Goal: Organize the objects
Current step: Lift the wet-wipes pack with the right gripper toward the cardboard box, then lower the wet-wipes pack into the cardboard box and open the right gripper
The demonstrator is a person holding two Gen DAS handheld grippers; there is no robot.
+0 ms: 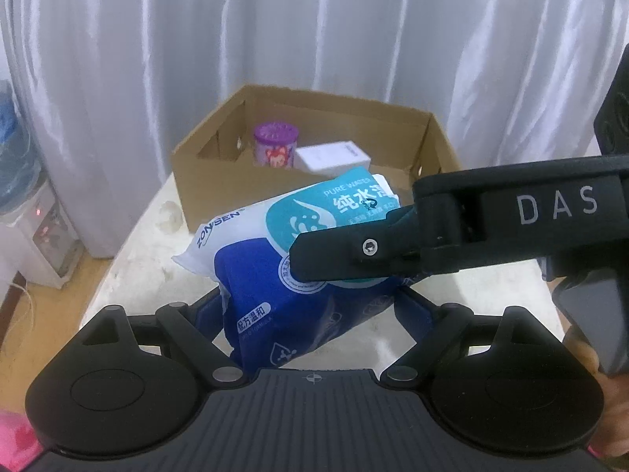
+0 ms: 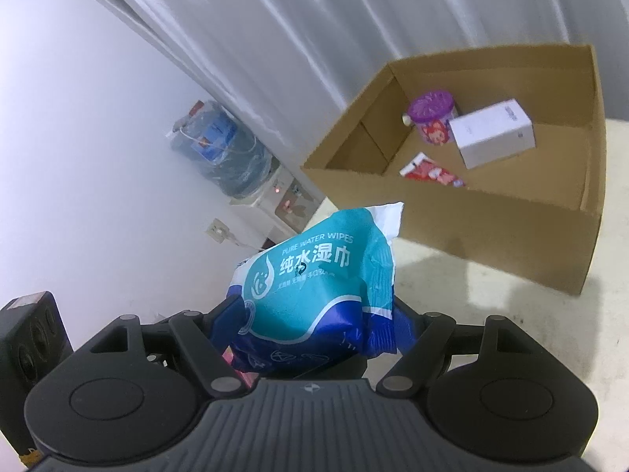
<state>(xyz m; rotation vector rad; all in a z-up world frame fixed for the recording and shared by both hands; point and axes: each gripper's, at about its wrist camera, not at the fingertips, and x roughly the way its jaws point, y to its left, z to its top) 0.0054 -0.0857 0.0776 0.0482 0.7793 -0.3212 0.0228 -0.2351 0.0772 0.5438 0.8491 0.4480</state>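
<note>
Left gripper (image 1: 310, 306) and right gripper (image 2: 314, 322) are both clamping the wipes pack (image 1: 275, 259), jaws wide, near the table's (image 1: 137, 259) front edge, short of the cardboard box (image 2: 511, 216).

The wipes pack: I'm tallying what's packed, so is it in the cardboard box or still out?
Out. The wipes pack is held up in front of the cardboard box, short of its near wall.

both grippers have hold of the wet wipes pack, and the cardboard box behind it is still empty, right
Not quite. The cardboard box is not empty: the right wrist view shows a purple-lidded jar, a white box and a red packet inside. The rest holds: the left gripper and right gripper both hold the wet wipes pack.
</note>
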